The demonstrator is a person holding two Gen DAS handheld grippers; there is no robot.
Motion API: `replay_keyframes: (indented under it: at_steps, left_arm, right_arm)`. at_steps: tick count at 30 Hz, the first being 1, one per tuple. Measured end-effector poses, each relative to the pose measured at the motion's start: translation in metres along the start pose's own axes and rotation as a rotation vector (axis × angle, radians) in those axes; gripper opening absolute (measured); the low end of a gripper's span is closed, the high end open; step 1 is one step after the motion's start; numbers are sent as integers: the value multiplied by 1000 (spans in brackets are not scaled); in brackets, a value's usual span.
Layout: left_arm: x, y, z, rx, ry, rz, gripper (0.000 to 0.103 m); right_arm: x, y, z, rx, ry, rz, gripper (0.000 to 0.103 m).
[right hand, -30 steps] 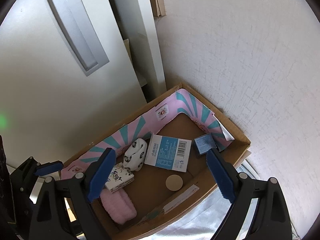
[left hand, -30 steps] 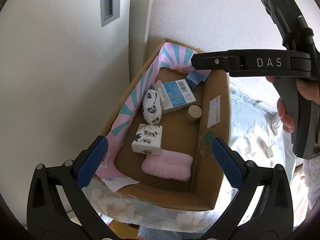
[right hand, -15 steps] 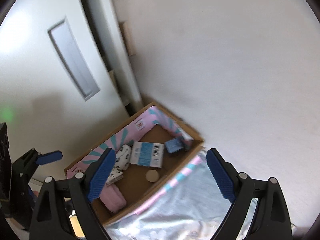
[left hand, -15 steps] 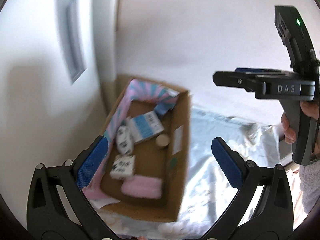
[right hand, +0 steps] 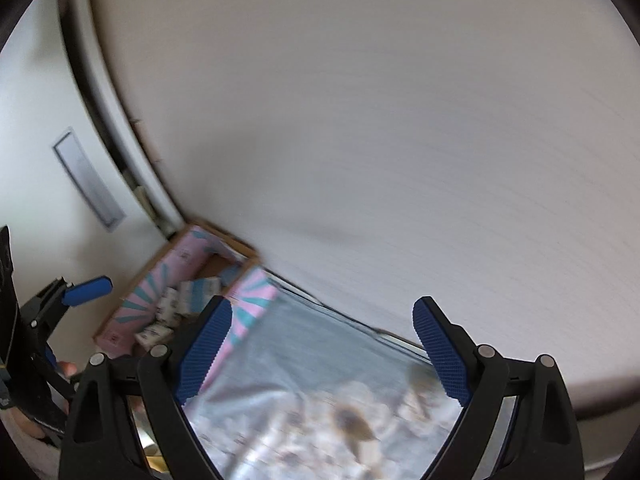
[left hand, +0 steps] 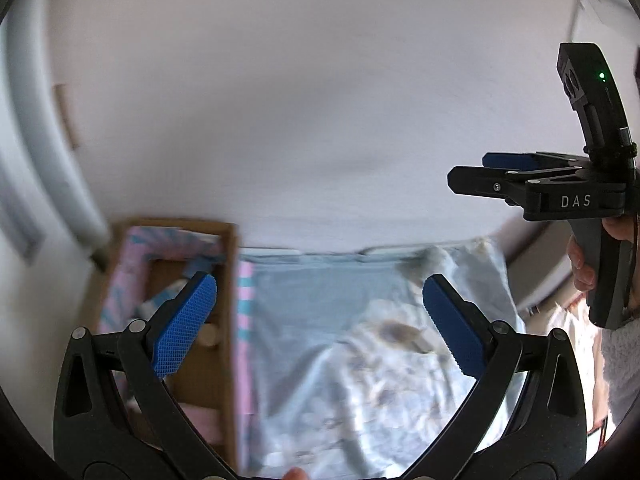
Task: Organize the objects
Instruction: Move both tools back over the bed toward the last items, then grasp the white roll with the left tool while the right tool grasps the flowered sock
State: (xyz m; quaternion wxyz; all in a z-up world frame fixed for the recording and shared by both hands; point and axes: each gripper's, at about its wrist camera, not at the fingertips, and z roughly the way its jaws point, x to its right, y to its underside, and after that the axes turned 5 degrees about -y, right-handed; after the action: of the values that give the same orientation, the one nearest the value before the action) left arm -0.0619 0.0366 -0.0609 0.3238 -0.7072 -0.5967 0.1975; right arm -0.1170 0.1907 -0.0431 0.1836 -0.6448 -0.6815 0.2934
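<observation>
A cardboard box (left hand: 228, 320) with a pink and teal lining stands at the lower left of the left wrist view; it also shows in the right wrist view (right hand: 188, 256), holding several small packets (right hand: 172, 308). My left gripper (left hand: 320, 328) is open and empty, raised above the box's right wall and the bed. My right gripper (right hand: 324, 352) is open and empty, raised over the bed, right of the box. The right gripper also shows in the left wrist view (left hand: 472, 174). Both views are blurred.
A pale blue floral bedsheet (left hand: 360, 340) spreads right of the box; it also shows in the right wrist view (right hand: 304, 400). A white wall (right hand: 400, 140) rises behind. A white door with a recessed handle (right hand: 90, 184) stands at the left.
Both grippers have lifted and swung right, away from the box. The box has slid to the lower left of both views, and the bedsheet and wall now fill them.
</observation>
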Motion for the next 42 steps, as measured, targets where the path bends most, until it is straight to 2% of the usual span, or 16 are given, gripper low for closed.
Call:
replay_keyframes:
  at_steps: [6,10,14,18,26,30,34,42]
  left_arm:
    - [61,19,41,-97,136,129,103]
    - [94,41,70,-165,190,214,103]
    - [116,68,94,-213,258,282,103]
    - [130,91,118,-242,290,326,99]
    - [146,125,159,-222,290,405,96]
    - [152,135,178,-227,259,434,80]
    - [154,138,184,-217,255,438,78]
    - [159,137,188,-210,258,439,63]
  right_arm:
    - [49,39,-8,-29,79,22,90]
    - [77,65,-2,-65,115,38,90]
    - [97,89,9,-92,125,43,90]
    - [113,114,24,-120,117,42,90]
    - [130,154,79,-142,100,44,90]
    - [130,164,105,-140,127,0,90]
    - [131,167,123,-132,134,-24,90]
    - [143,169,140,-135,132,5,88]
